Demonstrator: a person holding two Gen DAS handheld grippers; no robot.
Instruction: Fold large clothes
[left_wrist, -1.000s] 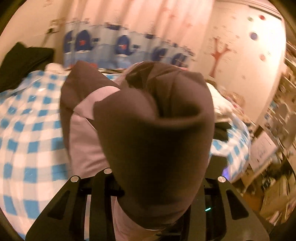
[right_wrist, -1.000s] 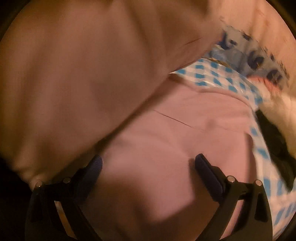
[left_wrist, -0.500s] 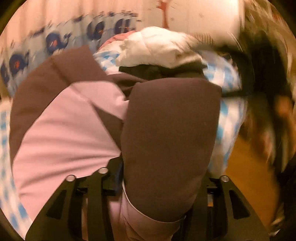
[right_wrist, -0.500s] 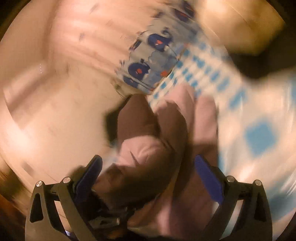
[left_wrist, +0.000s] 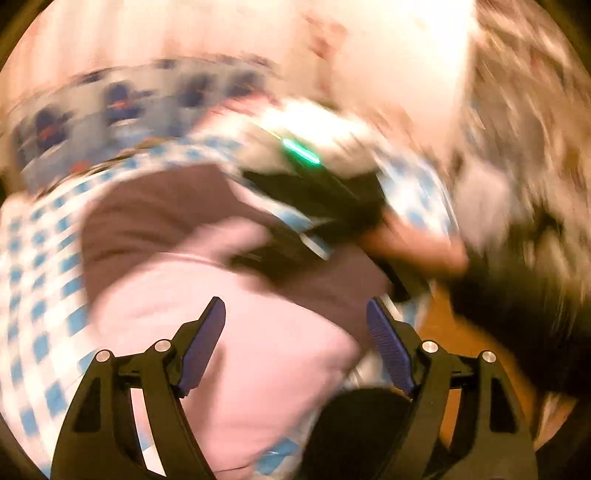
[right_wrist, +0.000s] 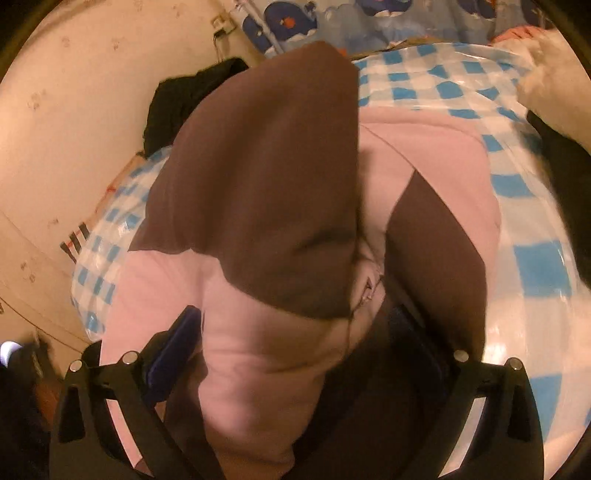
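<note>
Left tongs (left_wrist: 295, 347) now apart (garment (left_wrist: 258, 369) released)

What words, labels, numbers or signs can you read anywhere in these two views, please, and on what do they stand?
None can be read.
The whale-print curtain carries pictures only, no lettering.
The pink and brown garment and the checked cover show no label or print.
The left wrist view is too blurred to read anything.

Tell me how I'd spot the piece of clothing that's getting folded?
Find the bed with the blue and white checked cover. On it lies a big garment, bunched between the right gripper. It is the only pink and brown thing there; the clothes beside it are black and white.
</note>
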